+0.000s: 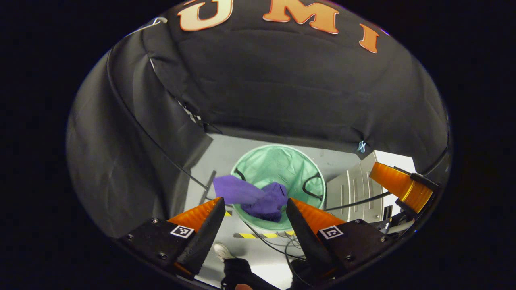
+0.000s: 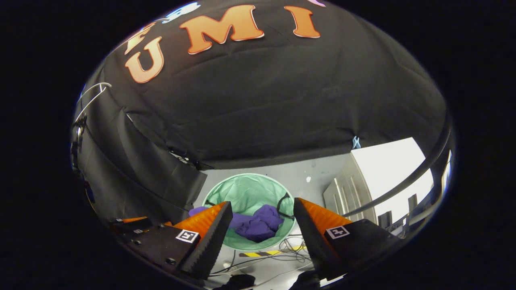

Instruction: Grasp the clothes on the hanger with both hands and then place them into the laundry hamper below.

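Hamper (image 1: 278, 161) first, the biggest thing down there: a round green fabric tub on the pale floor (image 1: 225, 149), below both claws. Purple clothes (image 1: 258, 197) lie crumpled inside it, one flap draped over the near-left rim. Soft, light, floppy stuff by the look of it; best pinched at a bunched fold, not a loose edge. Left gripper (image 1: 254, 213) hangs above, fingers spread wide, nothing in them. Right gripper (image 2: 262, 219) likewise wide and empty over the clothes (image 2: 256, 225).
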Action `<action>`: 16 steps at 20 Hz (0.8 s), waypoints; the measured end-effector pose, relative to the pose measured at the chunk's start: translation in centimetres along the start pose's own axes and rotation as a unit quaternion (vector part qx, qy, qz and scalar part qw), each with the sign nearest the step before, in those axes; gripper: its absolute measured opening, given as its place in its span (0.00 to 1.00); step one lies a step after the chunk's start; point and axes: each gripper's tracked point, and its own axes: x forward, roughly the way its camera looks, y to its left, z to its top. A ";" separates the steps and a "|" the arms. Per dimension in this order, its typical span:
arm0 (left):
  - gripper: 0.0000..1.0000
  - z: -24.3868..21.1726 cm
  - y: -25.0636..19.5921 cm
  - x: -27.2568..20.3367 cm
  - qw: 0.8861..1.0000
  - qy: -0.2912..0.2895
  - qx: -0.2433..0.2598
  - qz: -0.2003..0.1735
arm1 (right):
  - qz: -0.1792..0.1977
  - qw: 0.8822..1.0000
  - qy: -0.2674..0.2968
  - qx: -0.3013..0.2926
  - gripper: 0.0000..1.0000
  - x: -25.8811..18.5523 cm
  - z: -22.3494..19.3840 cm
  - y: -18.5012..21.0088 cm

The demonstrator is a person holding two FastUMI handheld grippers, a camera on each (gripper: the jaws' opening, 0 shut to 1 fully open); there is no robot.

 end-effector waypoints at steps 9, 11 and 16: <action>0.97 9.5 -0.3 -11.8 0.988 -0.151 0.016 -0.018 | -0.008 0.986 -0.161 -0.041 0.98 -12.2 10.5 -0.8; 0.97 12.2 -0.5 -15.0 0.981 -0.193 0.012 -0.029 | -0.021 0.980 -0.188 -0.060 0.98 -14.3 12.7 -1.4; 0.97 16.8 -1.4 -21.7 0.956 -0.289 0.004 -0.058 | -0.012 0.968 -0.248 -0.048 0.98 -19.8 16.0 -2.3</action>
